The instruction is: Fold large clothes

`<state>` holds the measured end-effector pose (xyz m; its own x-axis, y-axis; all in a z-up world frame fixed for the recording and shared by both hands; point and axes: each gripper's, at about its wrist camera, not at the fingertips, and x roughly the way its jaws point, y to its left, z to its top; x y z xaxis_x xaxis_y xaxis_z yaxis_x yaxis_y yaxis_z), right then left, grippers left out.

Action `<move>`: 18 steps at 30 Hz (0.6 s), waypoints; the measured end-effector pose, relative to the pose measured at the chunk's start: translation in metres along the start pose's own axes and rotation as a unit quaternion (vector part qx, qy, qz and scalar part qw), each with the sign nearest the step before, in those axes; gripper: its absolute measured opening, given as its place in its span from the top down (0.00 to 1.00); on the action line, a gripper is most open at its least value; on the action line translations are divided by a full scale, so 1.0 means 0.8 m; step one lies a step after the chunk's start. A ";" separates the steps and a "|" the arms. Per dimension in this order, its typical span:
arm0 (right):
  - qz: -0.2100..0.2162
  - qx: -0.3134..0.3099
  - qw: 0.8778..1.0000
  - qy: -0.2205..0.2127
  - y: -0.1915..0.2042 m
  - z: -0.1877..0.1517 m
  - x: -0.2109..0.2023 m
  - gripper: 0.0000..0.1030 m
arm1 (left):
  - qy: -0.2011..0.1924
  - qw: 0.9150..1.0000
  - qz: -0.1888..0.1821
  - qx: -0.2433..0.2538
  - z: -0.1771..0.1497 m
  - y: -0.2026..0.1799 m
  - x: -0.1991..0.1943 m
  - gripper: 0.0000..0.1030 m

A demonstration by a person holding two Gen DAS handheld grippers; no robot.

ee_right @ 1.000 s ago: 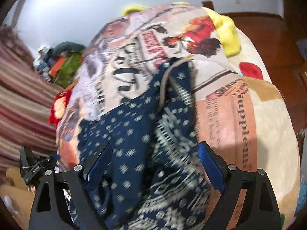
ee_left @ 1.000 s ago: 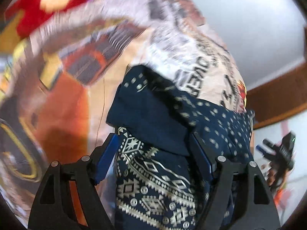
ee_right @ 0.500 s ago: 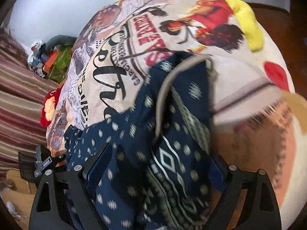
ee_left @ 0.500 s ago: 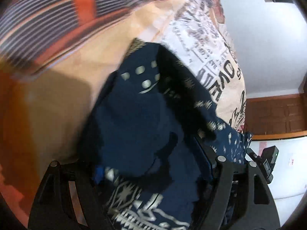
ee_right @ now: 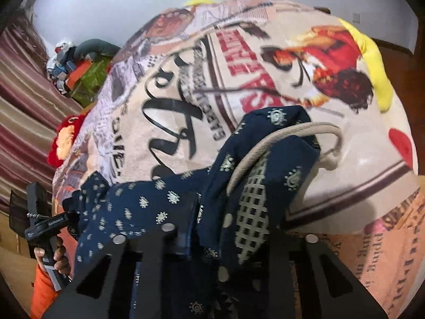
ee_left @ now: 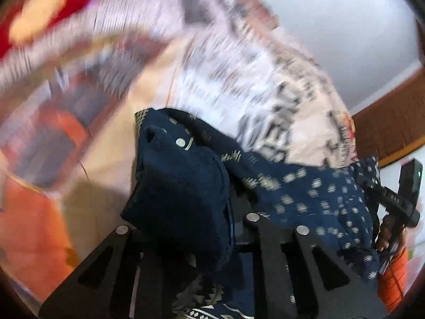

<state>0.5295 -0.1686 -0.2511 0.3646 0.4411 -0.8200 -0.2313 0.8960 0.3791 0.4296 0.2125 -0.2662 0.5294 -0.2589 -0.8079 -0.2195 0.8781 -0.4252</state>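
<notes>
A dark navy garment [ee_left: 183, 191] with pale dot and lattice print, and a beige drawstring [ee_right: 289, 133], hangs between my two grippers above the bed. My left gripper [ee_left: 228, 220] is shut on one bunched end of it. My right gripper [ee_right: 194, 220] is shut on the other end [ee_right: 239, 175], and the cloth drapes over its fingers. The stretch of fabric between them runs sideways in both views. The other gripper shows at the edge of each view: the right one [ee_left: 398, 199] and the left one [ee_right: 42, 223].
A printed bedspread [ee_right: 186, 111] with newspaper lettering and red figures lies under the garment. A yellow pillow [ee_right: 374, 61] is at the far right, a red plush toy [ee_right: 63, 141] and a heap of items [ee_right: 79, 66] at the left by a striped curtain [ee_right: 24, 101].
Both grippers closed from open onto the navy garment and lifted it. The left view swung quickly and is blurred.
</notes>
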 end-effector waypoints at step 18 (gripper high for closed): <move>-0.054 -0.050 0.991 -0.109 0.079 0.108 0.006 0.84 | -0.074 0.993 0.088 -0.011 0.109 0.016 0.007 0.82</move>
<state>0.5947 -0.1053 -0.1938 0.5762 0.3538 -0.7368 -0.2644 0.9337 0.2416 0.5012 0.2574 -0.2410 0.5954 -0.0387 -0.8025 -0.3359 0.8954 -0.2923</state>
